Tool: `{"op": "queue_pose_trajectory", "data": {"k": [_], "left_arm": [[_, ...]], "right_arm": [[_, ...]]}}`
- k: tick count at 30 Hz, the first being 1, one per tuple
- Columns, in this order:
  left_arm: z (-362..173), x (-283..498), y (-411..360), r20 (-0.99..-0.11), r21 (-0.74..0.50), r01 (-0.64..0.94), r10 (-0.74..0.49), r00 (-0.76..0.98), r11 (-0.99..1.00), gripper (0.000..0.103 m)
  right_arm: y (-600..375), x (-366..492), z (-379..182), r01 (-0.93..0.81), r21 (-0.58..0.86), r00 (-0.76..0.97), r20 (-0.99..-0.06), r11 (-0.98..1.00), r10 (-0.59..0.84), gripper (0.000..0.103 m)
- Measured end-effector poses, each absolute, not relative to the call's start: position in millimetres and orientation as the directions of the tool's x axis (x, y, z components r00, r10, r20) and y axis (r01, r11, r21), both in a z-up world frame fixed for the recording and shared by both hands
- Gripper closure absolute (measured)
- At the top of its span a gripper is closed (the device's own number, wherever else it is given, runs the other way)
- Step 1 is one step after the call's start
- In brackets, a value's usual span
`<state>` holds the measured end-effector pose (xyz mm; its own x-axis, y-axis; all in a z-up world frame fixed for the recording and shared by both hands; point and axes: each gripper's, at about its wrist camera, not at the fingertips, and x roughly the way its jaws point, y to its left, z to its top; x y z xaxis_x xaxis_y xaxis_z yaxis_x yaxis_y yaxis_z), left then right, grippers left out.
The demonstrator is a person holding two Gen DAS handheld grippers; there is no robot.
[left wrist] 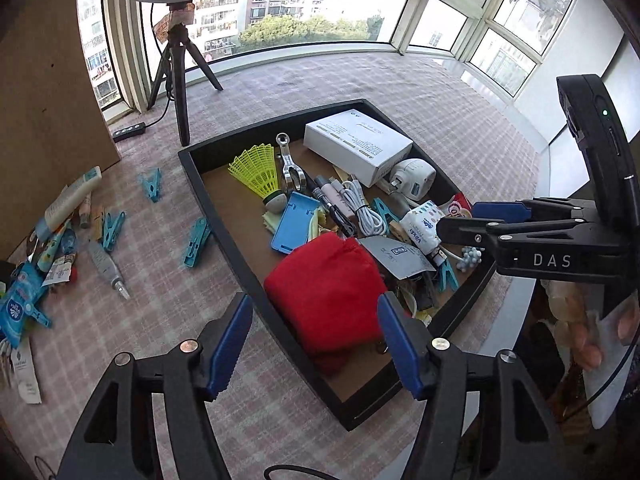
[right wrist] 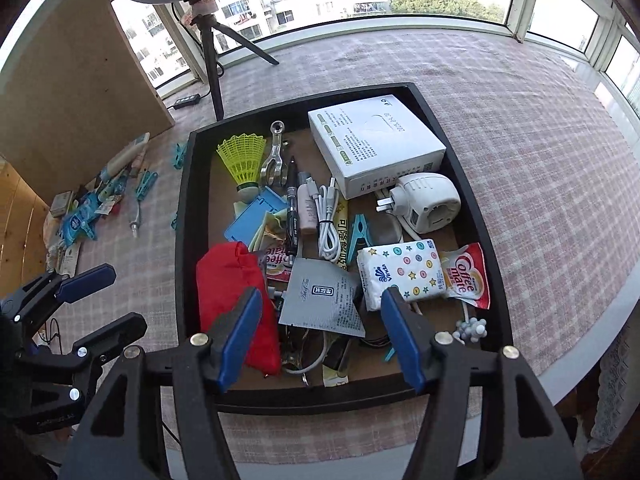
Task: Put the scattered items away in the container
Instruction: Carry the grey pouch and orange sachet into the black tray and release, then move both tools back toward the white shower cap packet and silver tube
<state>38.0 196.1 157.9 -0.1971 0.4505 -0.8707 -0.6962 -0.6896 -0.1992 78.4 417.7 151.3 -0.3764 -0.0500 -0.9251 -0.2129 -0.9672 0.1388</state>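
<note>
A black tray on the checked cloth holds a red pouch, a white box, a yellow shuttlecock, a white plug, a tissue pack and several small items. My left gripper hangs open above the red pouch, nothing between its blue pads. Over the tray's near end, my right gripper is open too, above a grey sachet. Each gripper shows in the other's view: the right gripper and the left gripper.
Scattered on the cloth left of the tray lie teal clothes pegs, a tube, a grey tube, blue tissue packs and sachets. A tripod, a power strip and a brown board stand behind.
</note>
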Motion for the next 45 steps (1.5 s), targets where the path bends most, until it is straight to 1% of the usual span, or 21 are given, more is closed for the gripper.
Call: {"op": "queue_pose_trajectory", "data": {"k": [6,9,11,15,21,23,27,33,39,45], "left_arm": [[149.6,27.4,133.0,-0.877,-0.185,-0.596,0.404,-0.258,-0.782,0.041],[144.8,17.3,92.8,-0.884,-0.193,-0.489,0.367,-0.290,-0.851,0.041],[141.8,12.1,65.4,-0.889,-0.178,-0.422,0.329,-0.319,-0.889,0.041],[134.3,-0.7,9.3,-0.900,-0.160,-0.285,0.259,-0.351,-0.945,0.041],[128.4,-25.6,-61.7,-0.905,-0.126,-0.170,0.183,-0.384,-0.977,0.034],[124.3,-35.1,-82.7,-0.909,-0.112,-0.139,0.158,-0.385,-0.984,0.033],[113.3,-51.0,-114.6,-0.919,-0.095,-0.128,0.137,-0.370,-0.987,0.033],[91.8,-74.0,-143.8,-0.936,-0.061,-0.159,0.112,-0.334,-0.985,0.033],[66.4,-100.7,-153.6,-0.946,-0.084,-0.168,0.132,-0.296,-0.982,0.033],[43.7,-131.7,-149.9,-0.959,-0.031,-0.180,0.081,-0.273,-0.983,0.033]], "right_arm": [[373.6,60.9,153.9,-0.078,0.163,-0.389,-0.913,-0.984,-0.120,0.042],[349.7,45.7,156.9,0.007,0.184,-0.394,-0.903,-0.983,-0.172,0.042],[332.3,34.9,158.9,0.066,0.199,-0.394,-0.895,-0.978,-0.209,0.042],[294.5,13.3,159.0,0.177,0.167,-0.388,-0.894,-0.970,-0.225,0.042],[243.3,-14.5,149.8,0.280,0.181,-0.320,-0.908,-0.943,-0.270,0.042],[227.3,-24.1,146.8,0.293,0.181,-0.309,-0.911,-0.939,-0.272,0.042],[196.0,-44.6,134.7,0.307,0.196,-0.263,-0.923,-0.931,-0.281,0.042],[162.1,-78.2,109.1,0.260,0.183,-0.230,-0.942,-0.948,-0.245,0.042],[145.8,-110.5,77.5,0.229,0.165,-0.177,-0.962,-0.959,-0.208,0.042],[138.0,-138.9,55.2,0.234,0.141,-0.136,-0.975,-0.962,-0.176,0.042]]}}
